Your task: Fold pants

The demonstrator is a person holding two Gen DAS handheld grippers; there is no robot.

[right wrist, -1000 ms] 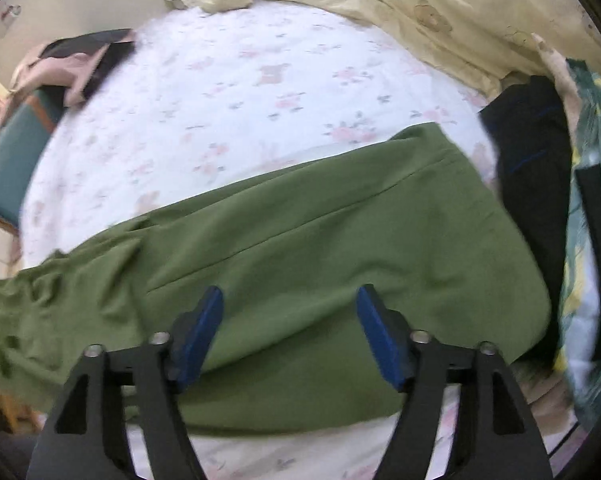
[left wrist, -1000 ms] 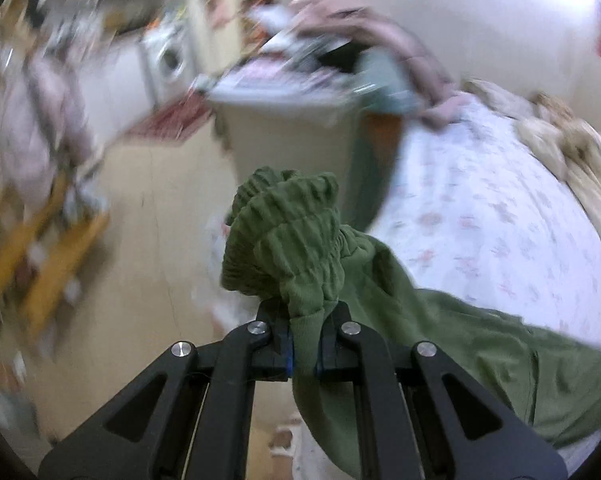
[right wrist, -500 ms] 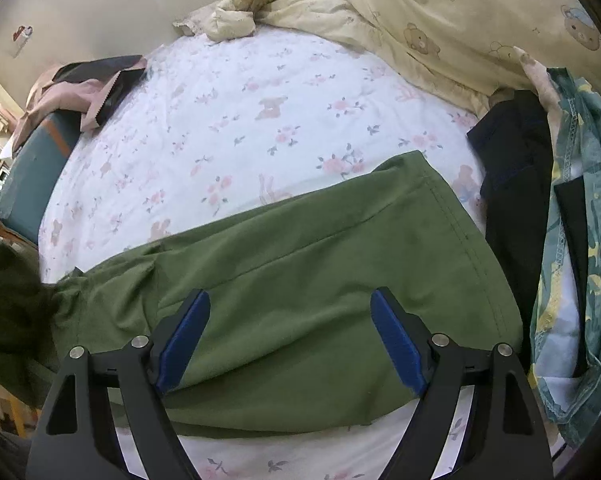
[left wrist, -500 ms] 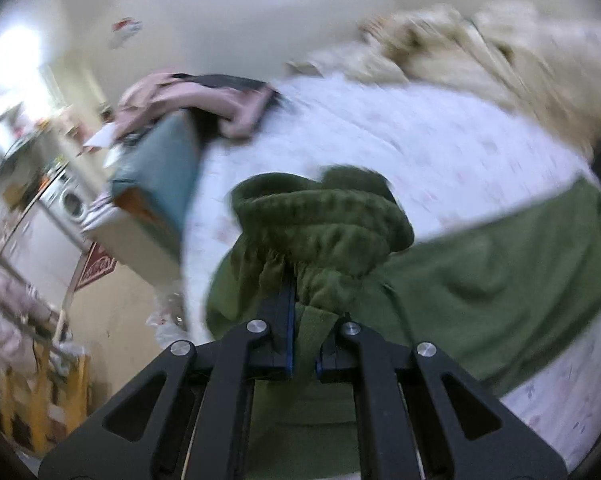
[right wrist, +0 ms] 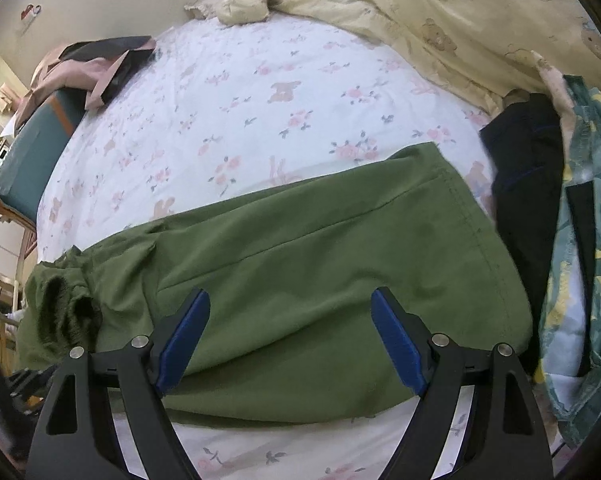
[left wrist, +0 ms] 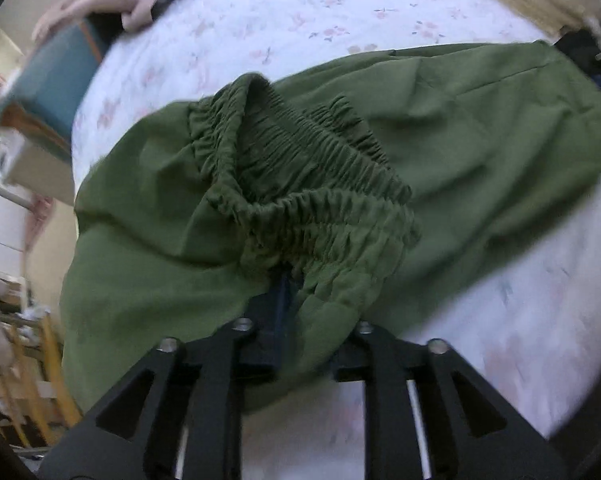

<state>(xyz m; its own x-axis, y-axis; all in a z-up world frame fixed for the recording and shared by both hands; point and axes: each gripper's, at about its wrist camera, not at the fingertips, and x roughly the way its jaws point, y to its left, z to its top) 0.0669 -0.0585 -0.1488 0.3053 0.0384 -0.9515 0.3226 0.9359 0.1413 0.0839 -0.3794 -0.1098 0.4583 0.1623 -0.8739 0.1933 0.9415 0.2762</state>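
Two tongs are seen over a bed (right wrist: pixel 260 92) covered with a white sheet printed with pink flowers. Green pants (right wrist: pixel 324 276) are laid across the near part of that sheet, running from the left edge of the bed towards the right, with the hemmed leg end at the right.

The left tongs (left wrist: pixel 300 304) are closed narrowly on the pants (left wrist: pixel 480 132) at the waist, and cloth is bunched between the two black arms. The gathered elastic waistband (left wrist: pixel 312 184) is raised just ahead of the tongs and is doubled back over the rest of the green cloth. In the right wrist view the same waistband (right wrist: pixel 66 312) is seen at the far left, near the edge of the bed.

The right tongs (right wrist: pixel 290 324) are spread wide, with the blue pads well apart, and nothing is held between them. They are poised over the middle of the pant leg; whether the pads touch the cloth cannot be told.

A cream quilt (right wrist: pixel 440 12) with bear prints is heaped at the far side of the bed. A black garment (right wrist: pixel 528 184) is lying just beside the hemmed end of the pants, and a teal garment (right wrist: pixel 592 248) with yellow flowers is lying beside that at the right. A pink and black garment (right wrist: pixel 88 64) is draped at the far left corner.
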